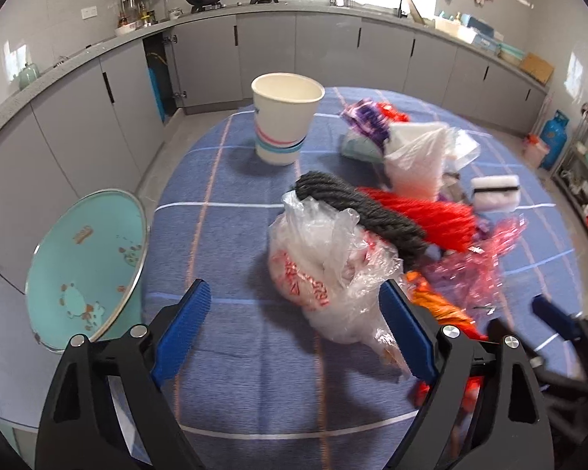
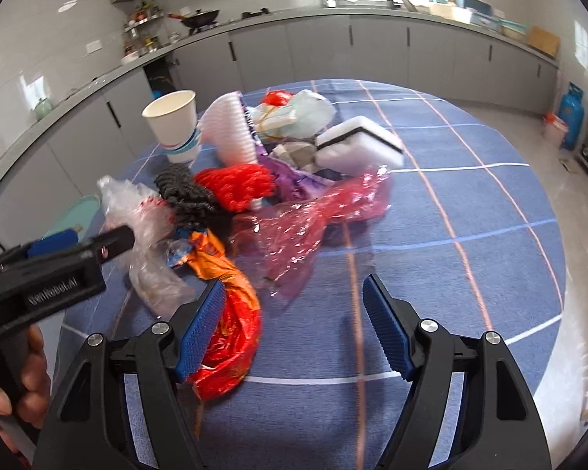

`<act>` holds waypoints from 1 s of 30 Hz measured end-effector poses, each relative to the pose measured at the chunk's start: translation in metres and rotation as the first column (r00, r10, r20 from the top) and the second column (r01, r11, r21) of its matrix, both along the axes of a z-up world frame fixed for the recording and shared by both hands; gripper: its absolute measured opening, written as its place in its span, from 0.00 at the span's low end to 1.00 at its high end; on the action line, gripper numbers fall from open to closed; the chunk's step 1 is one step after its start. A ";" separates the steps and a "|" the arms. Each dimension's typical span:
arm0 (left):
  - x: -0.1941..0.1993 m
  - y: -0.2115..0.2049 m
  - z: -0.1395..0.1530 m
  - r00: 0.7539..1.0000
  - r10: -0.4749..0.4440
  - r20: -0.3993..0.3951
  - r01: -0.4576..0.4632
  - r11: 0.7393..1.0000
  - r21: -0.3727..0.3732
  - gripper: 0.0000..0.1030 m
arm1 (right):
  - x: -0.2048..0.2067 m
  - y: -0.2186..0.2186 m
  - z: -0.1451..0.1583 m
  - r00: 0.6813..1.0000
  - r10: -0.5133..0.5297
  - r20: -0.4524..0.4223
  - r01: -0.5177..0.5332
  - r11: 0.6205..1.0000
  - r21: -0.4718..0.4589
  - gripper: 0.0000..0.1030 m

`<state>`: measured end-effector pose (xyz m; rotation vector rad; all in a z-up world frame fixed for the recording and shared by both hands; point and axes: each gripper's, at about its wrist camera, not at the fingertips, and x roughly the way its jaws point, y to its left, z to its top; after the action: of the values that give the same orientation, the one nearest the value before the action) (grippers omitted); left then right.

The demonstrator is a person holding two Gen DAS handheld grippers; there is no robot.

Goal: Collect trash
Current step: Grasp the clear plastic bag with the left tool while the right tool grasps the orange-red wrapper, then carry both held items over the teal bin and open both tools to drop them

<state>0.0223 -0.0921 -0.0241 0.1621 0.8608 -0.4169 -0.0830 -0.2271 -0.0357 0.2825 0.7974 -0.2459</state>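
The collecting looks barely begun: nearly all the trash lies heaped on the blue checked desk (image 2: 470,211), and the teal bin (image 1: 86,266) beside the desk's left edge appears empty as far as its inside shows. In the pile are a crumpled clear plastic bag (image 1: 329,270), a grey yarn bundle (image 1: 356,207), a red yarn bundle (image 2: 235,186), a pink cellophane wrapper (image 2: 313,219), an orange-red plastic bag (image 2: 227,313), a white sponge (image 2: 358,145) and, a little apart, an upright paper cup (image 1: 284,117).

The left tool (image 1: 296,329) hangs open with the clear plastic bag partly between its pads, not yet pinched. The right tool (image 2: 290,325) is open too, its left pad against the orange-red plastic bag and nothing gripped. Every piece is left to be lifted into the bin.
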 end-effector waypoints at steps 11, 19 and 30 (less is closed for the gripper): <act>0.005 -0.014 -0.020 0.998 -0.031 -0.055 0.032 0.999 0.006 0.66 | 0.010 0.004 -0.022 0.997 0.054 -0.059 -0.051 0.997 0.058 0.53; 0.003 0.009 -0.016 0.997 -0.064 -0.047 0.058 0.992 -0.108 0.38 | 0.011 0.018 -0.023 0.989 0.133 -0.060 -0.128 0.988 0.082 0.18; -0.035 0.060 0.028 0.987 -0.061 0.147 0.077 0.992 -0.101 0.39 | -0.016 0.032 0.017 0.986 0.166 0.027 -0.168 0.982 0.083 0.16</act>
<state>-0.0123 -0.0323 0.0040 0.1220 0.6911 -0.5091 -0.0994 -0.1952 -0.0187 0.2963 0.8079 -0.0514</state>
